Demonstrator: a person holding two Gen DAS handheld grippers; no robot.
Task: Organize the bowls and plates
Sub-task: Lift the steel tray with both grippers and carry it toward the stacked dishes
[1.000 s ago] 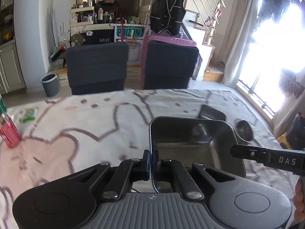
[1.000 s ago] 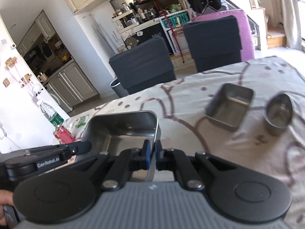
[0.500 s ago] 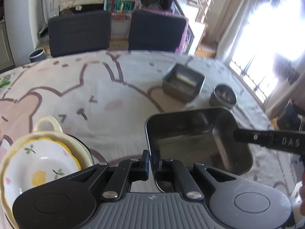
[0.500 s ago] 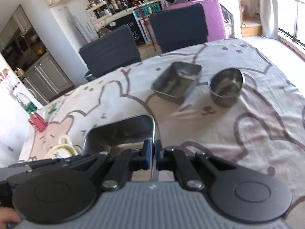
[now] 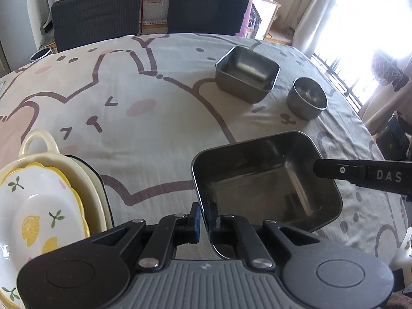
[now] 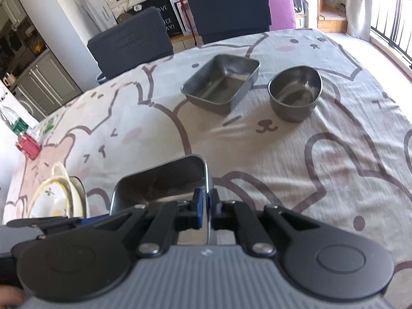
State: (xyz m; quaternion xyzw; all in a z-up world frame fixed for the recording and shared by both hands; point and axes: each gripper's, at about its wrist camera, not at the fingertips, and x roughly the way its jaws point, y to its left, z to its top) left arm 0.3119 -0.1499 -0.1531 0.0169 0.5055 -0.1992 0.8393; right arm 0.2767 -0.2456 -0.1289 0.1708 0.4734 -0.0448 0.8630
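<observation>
Both grippers hold one large square steel tray [image 5: 265,180], also in the right wrist view [image 6: 164,182]. My left gripper [image 5: 204,216] is shut on its left rim. My right gripper [image 6: 207,206] is shut on its right rim, and its finger shows across the tray in the left wrist view [image 5: 360,173]. The tray hangs low over the tablecloth. A smaller square steel tray [image 5: 247,73] [image 6: 221,82] and a round steel bowl [image 5: 307,97] [image 6: 294,92] stand farther back. A stack of cream dishes topped by a lemon-print plate [image 5: 38,206] [image 6: 56,195] sits to the left.
The table wears a bear-print cloth [image 5: 144,118]. Two dark chairs [image 5: 95,13] stand behind its far edge. A red-capped bottle [image 6: 27,144] stands at the far left. A bright window and curtain [image 5: 360,25] lie to the right.
Both grippers have carried the large tray lower and tilted downward toward the table. The small tray, bowl and cream dishes now sit nearer in view.
</observation>
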